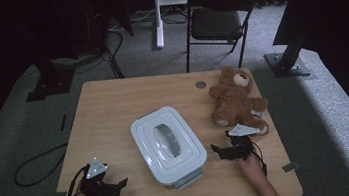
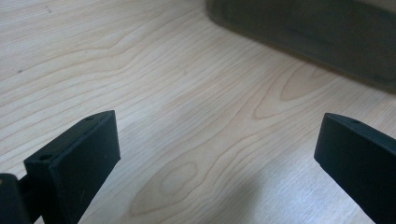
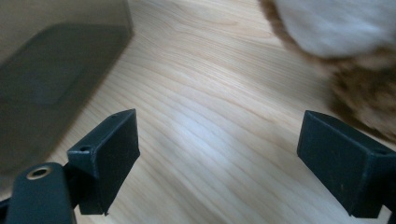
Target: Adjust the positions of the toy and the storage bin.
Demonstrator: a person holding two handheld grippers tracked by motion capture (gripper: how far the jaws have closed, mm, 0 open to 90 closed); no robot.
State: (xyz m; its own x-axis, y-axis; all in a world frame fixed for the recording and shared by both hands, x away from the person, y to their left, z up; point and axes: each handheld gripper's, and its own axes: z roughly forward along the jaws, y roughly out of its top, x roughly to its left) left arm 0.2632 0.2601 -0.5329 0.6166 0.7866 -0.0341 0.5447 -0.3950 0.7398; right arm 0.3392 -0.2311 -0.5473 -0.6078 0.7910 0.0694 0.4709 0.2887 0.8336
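A white lidded box [image 1: 169, 145] with a grey handle on its lid sits at the middle of the wooden table [image 1: 113, 110]. A brown teddy bear [image 1: 233, 95] lies at the table's back right. My left gripper [image 1: 121, 185] rests near the front left edge, open, with bare wood between its jaws; the box's side [image 2: 317, 32] shows ahead of it. My right gripper [image 1: 216, 151] sits open just right of the box, in front of the bear. Its view has the box's wall [image 3: 51, 79] at left and the bear's foot [image 3: 345, 42] at upper right.
A small round grey disc [image 1: 200, 84] lies near the table's back edge. A black folding chair [image 1: 218, 19] stands behind the table, beside a white stand [image 1: 157, 14]. Cables [image 1: 35, 168] lie on the carpet at left.
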